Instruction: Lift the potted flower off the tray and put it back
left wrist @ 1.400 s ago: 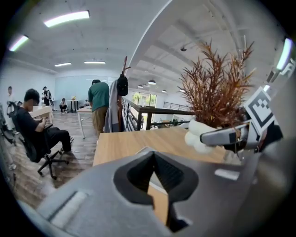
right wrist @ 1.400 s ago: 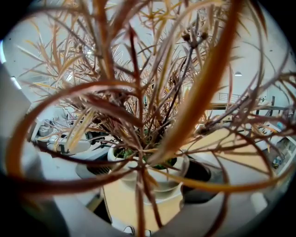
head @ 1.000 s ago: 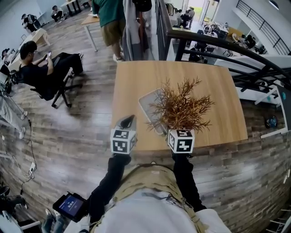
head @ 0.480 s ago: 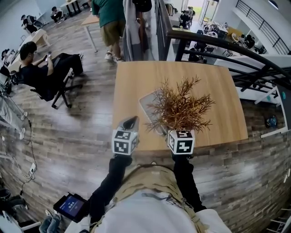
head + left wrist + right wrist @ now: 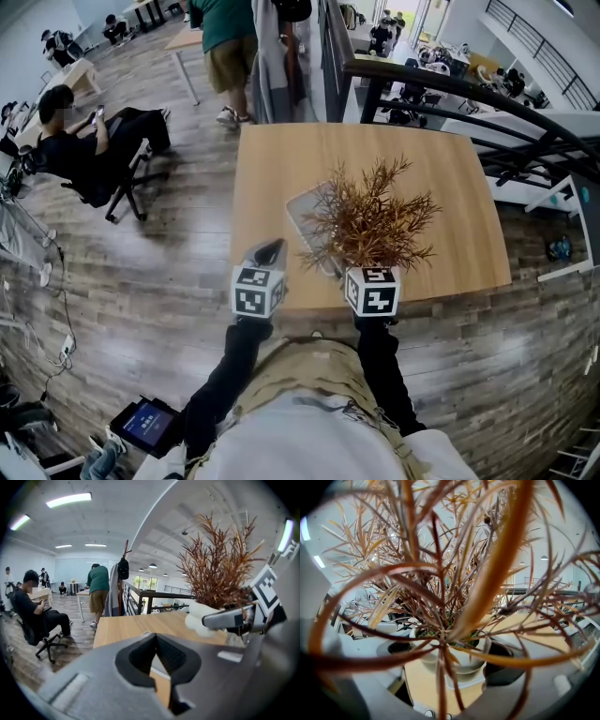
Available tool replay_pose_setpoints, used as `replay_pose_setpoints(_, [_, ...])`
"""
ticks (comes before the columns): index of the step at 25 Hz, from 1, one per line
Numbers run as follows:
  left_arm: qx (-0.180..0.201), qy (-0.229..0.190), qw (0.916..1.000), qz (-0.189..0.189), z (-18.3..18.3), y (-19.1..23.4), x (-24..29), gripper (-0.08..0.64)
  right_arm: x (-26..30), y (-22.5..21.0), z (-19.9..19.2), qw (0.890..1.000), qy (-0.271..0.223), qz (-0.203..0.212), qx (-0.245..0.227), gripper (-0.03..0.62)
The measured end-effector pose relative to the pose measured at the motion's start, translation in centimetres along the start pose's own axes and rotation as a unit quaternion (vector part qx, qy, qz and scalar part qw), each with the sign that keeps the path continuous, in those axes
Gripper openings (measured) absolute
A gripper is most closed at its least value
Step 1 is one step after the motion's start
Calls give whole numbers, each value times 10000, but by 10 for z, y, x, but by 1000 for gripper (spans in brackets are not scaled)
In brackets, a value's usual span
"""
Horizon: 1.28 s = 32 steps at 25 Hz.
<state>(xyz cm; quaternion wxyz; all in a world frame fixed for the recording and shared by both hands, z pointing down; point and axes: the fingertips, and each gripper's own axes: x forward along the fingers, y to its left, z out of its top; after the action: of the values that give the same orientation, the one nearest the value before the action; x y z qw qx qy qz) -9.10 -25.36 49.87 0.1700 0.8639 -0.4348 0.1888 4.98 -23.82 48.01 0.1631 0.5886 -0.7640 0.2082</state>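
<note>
The potted flower, a bushy brown dried plant in a small white pot, is held up off the wooden table. My right gripper is shut on the pot, one jaw on each side. In the head view the foliage hides those jaws and part of the clear tray, which lies just left of and beyond the plant. In the left gripper view the pot hangs above the tabletop. My left gripper is shut on nothing, hovering over the table's near edge left of the tray.
A black railing runs behind the table. A person in green stands near the far left corner. Another person sits on an office chair to the left. Wood floor surrounds the table.
Both grippers and the plant have stayed almost still. Only the standing person in the background has shifted their feet.
</note>
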Motion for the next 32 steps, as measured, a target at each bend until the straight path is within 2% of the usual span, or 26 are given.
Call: replay_pose_setpoints(32, [23,218,9996,182,-15,16,11,3,39,-3,-23,9998,97,200,-9,480])
